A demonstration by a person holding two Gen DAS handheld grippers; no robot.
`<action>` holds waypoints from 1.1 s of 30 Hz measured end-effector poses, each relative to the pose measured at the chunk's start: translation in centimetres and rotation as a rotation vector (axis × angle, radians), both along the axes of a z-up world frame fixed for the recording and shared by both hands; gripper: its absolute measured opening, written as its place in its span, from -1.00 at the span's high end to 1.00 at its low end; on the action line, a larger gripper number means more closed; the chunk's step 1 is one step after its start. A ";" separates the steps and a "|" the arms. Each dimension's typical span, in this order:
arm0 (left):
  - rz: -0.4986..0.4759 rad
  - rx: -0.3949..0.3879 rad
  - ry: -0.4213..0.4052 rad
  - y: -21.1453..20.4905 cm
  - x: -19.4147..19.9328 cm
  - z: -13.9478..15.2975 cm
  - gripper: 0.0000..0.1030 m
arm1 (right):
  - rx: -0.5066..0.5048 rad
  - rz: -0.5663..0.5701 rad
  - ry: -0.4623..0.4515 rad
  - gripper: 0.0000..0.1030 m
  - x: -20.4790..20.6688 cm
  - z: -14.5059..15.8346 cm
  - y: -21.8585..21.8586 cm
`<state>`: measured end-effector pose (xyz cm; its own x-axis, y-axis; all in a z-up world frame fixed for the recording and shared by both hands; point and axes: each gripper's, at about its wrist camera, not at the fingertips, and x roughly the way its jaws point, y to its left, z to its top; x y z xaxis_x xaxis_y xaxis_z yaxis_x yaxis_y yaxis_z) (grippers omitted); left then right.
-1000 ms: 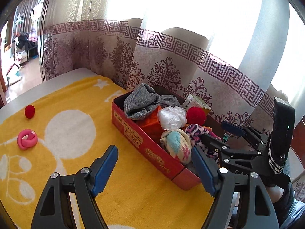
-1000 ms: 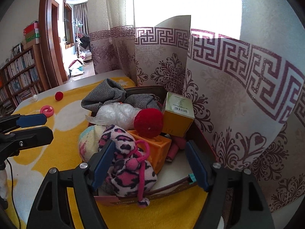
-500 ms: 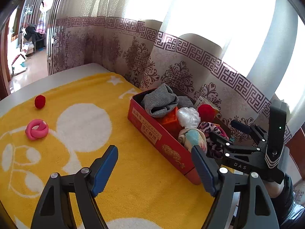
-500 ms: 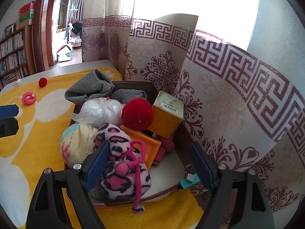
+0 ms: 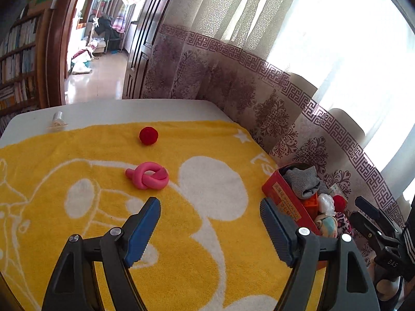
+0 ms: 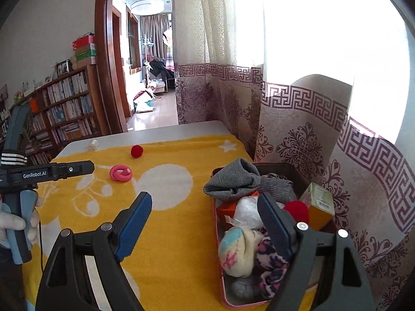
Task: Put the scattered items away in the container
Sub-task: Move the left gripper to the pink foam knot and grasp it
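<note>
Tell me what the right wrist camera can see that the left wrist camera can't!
Only the right wrist view shows the green and orange carton clearly, leaning at the box's far side, the gloved hand holding the left gripper, and the ceiling lamp through the doorway. Only the left wrist view shows the label on the red box's outer side. Both show the yellow towel, the red pom-pom ball, the pink knotted ring, the grey sock and the small clear thing on the table.
</note>
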<state>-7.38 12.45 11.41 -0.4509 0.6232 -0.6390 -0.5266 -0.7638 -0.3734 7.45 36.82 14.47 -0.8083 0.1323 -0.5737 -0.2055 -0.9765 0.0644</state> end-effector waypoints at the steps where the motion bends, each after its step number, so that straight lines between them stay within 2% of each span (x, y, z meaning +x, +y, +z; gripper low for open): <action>1: 0.018 -0.003 -0.003 -0.8 -0.5 -0.1 -0.57 | -0.025 0.017 -0.006 -0.66 -0.7 -0.2 -0.4; 3: 0.045 -0.029 -0.008 -2.0 -1.5 -0.4 -0.63 | -0.058 0.047 -0.010 -0.67 -1.8 -0.5 -1.4; 4: 0.062 -0.048 -0.010 -2.5 -1.9 -0.6 -0.75 | -0.063 0.055 -0.009 -0.67 -2.2 -0.6 -1.8; 7: 0.075 -0.097 -0.034 -2.9 -3.2 -1.9 -0.75 | -0.084 0.069 -0.010 -0.66 -3.4 -1.1 -2.6; 13: 0.025 -0.228 -0.060 0.9 -6.1 -5.2 -0.75 | -0.128 0.077 -0.056 -0.67 -5.6 -2.6 -2.8; 22: 0.040 -0.331 -0.064 5.4 -11.0 -8.6 -0.75 | -0.146 0.070 -0.087 -0.67 -7.9 -4.1 -1.9; 27: 0.065 -0.329 -0.088 5.8 -12.0 -10.0 -0.75 | -0.150 0.075 -0.096 -0.66 -9.5 -4.3 -2.1; 30: 0.076 -0.314 -0.066 5.3 -12.0 -10.3 -0.75 | -0.162 0.085 -0.100 -0.66 -10.6 -4.4 -2.3; 33: 0.086 -0.304 -0.042 4.5 -11.8 -10.3 -0.53 | -0.180 0.083 -0.108 -0.66 -12.0 -4.5 -2.4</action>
<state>-19.20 16.97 1.10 -0.4635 0.3616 -0.8090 -0.4439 -0.8849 -0.1413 -4.50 34.39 9.98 -0.7449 -0.0444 -0.6657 -0.1403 -0.9651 0.2213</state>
